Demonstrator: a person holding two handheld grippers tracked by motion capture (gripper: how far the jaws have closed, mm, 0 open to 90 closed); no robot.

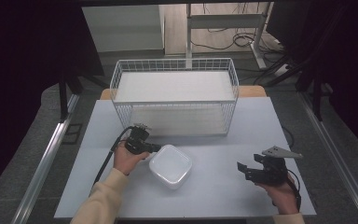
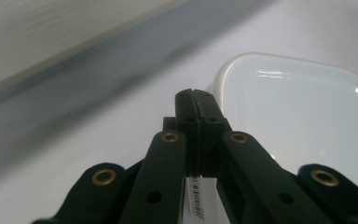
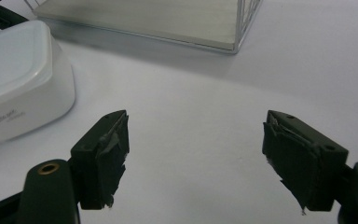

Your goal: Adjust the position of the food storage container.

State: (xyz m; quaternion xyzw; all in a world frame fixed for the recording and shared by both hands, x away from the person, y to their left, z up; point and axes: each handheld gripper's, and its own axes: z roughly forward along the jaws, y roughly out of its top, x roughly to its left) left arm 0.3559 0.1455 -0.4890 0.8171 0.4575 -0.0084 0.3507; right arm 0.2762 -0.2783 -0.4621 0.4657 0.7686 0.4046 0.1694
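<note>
A pale grey table [image 1: 223, 140] stands in a dark room, with a white wire basket [image 1: 175, 95] at its far edge. A white lidded container [image 1: 170, 166] sits near the middle of the table, at about six o'clock from the basket and well apart from it.

The left gripper [image 1: 156, 148] lies at the container's ten o'clock corner, its jaws pressed together with nothing between them; in the left gripper view the closed tips [image 2: 196, 100] meet the container's [image 2: 298, 121] rim, which lies toward two o'clock from them. Whether they actually touch cannot be told.

The right gripper [image 1: 241, 169] rests at the container's three o'clock, apart from it, jaws spread wide and empty. In the right gripper view the container [image 3: 18, 79] lies at ten o'clock from that gripper [image 3: 196, 154].

The left hand is the nearer, so any push or nudge looks likely to come from that corner.
</note>
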